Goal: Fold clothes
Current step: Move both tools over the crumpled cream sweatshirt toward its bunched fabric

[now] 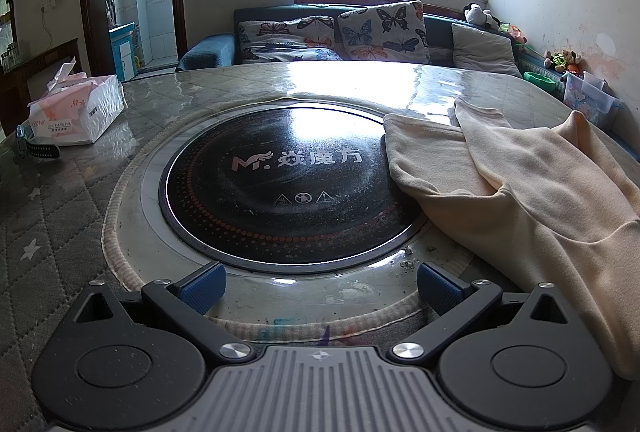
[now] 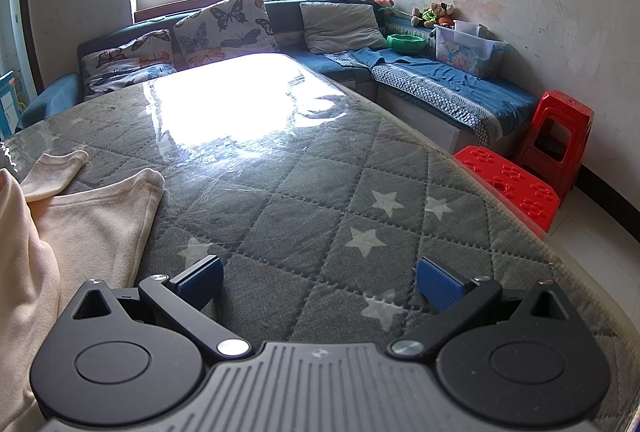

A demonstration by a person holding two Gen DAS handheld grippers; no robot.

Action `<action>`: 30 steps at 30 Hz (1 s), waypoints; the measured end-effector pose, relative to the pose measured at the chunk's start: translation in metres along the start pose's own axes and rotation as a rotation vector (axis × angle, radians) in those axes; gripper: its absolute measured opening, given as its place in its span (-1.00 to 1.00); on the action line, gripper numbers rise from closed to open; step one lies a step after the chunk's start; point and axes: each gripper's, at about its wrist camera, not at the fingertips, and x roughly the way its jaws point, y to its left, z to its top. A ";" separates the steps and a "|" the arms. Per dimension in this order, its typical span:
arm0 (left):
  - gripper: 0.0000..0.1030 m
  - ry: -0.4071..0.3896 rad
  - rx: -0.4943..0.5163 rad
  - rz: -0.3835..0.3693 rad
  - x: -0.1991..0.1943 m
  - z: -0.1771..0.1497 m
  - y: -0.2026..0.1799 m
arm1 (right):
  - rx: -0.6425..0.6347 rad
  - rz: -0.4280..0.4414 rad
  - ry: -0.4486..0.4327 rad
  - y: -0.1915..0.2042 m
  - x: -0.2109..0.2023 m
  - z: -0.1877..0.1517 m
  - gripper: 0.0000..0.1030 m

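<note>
Loosely rumpled, the soft cream garment (image 1: 520, 199) drapes the quilted table (image 2: 320, 199); both tools (image 1: 320, 286) (image 2: 319, 282) spread, empty.

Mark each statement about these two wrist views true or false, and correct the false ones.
1. Both tools are open and hold nothing. True: the left tool and the right tool each show spread blue pads with only table between them.
2. The garment lies fully clear of the hotplate. False: its edge overlaps the hotplate's right rim.
3. A tissue pack sits on the table in the left view. True.
4. The stools beside the table are blue. False: they are red.
5. The garment is neatly folded. False: it lies loose and rumpled.
</note>
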 end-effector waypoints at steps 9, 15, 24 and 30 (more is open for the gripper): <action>1.00 0.022 -0.031 0.041 -0.004 0.001 -0.004 | 0.009 0.020 0.016 -0.019 0.002 -0.001 1.00; 1.00 0.034 -0.048 0.057 -0.009 0.001 -0.008 | -0.047 0.034 -0.010 -0.017 -0.018 0.001 1.00; 1.00 0.037 -0.034 0.015 -0.027 0.000 -0.029 | -0.148 0.174 -0.031 -0.013 -0.056 -0.003 1.00; 1.00 0.043 -0.015 0.007 -0.037 -0.002 -0.042 | -0.204 0.243 -0.026 -0.011 -0.072 -0.011 1.00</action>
